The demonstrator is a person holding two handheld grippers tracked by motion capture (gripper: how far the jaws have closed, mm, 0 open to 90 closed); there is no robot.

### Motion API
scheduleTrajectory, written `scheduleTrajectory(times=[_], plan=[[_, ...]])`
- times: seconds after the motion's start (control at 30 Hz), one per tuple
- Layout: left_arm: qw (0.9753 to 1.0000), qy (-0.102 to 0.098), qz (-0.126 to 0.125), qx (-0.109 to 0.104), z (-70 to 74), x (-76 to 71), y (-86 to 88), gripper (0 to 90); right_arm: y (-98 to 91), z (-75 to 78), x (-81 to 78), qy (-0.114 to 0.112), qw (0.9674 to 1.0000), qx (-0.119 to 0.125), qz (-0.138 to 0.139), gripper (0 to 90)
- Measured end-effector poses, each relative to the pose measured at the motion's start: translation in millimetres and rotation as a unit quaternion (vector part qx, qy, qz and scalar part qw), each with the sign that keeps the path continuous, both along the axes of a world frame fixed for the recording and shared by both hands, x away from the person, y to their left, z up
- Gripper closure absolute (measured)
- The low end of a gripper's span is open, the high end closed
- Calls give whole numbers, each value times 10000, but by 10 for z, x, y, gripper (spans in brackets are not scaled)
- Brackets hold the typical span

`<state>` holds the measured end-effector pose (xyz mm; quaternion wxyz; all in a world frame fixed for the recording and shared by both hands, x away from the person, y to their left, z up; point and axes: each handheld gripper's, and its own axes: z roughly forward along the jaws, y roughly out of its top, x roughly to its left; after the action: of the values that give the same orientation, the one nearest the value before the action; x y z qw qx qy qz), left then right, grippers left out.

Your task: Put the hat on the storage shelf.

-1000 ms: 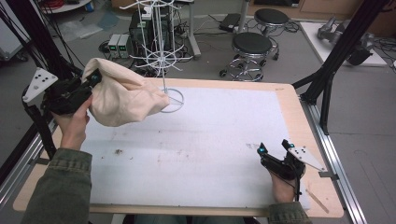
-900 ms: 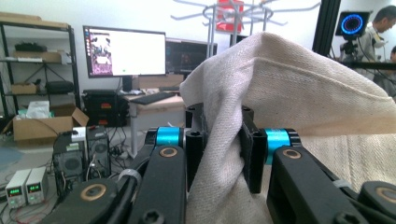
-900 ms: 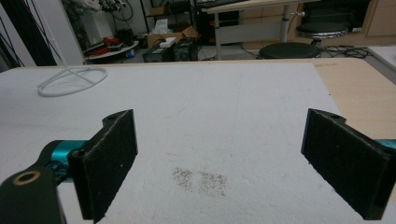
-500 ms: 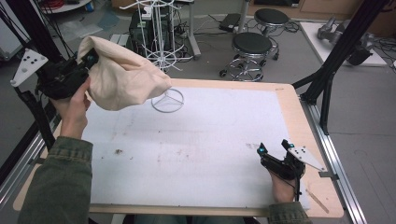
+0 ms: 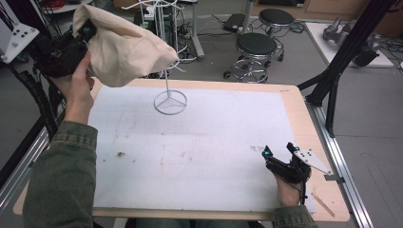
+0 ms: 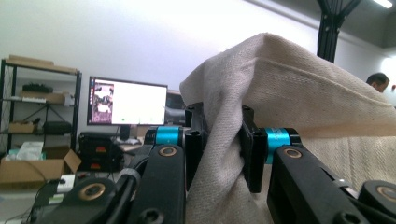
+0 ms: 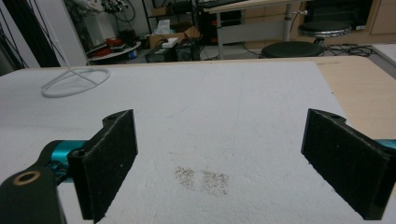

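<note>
Left claw (image 5: pixel 83 35), clamped on cloth bag (image 5: pixel 126 52), has risen; right claw (image 5: pixel 278 152) apart

Olive-green sleeves (image 5: pixel 62 175), black tongs (image 6: pixel 219 140), teal joints, brass screws

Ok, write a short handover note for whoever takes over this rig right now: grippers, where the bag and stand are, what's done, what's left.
Left gripper: shut on a fold of the cream cloth bag, held up above the table's far left corner, beside the top of the white wire stand.
Right gripper: open, nothing between its jaws, resting on the white mat at the near right.
Done: bag is picked up.
Left: it probably goes onto one of the stand's hooks; not hung yet.
</note>
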<state>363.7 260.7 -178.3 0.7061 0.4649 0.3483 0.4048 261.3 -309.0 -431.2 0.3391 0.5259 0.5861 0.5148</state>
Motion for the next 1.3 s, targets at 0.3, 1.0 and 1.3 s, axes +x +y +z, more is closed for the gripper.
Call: scheduleTrajectory(times=[0.3, 1.0, 1.3], plan=[[9996, -60, 193, -196, 117, 83, -32, 759, 0, 0, -6, -10, 10000, 21, 14, 97], [9944, -607, 147, -849, 326, 95, -110, 759, 6, -2, -11, -30, 10000, -39, 43, 97], [9916, -901, 221, -896, 521, 137, -227, 758, 10, -1, -15, -31, 10000, -66, 64, 97]])
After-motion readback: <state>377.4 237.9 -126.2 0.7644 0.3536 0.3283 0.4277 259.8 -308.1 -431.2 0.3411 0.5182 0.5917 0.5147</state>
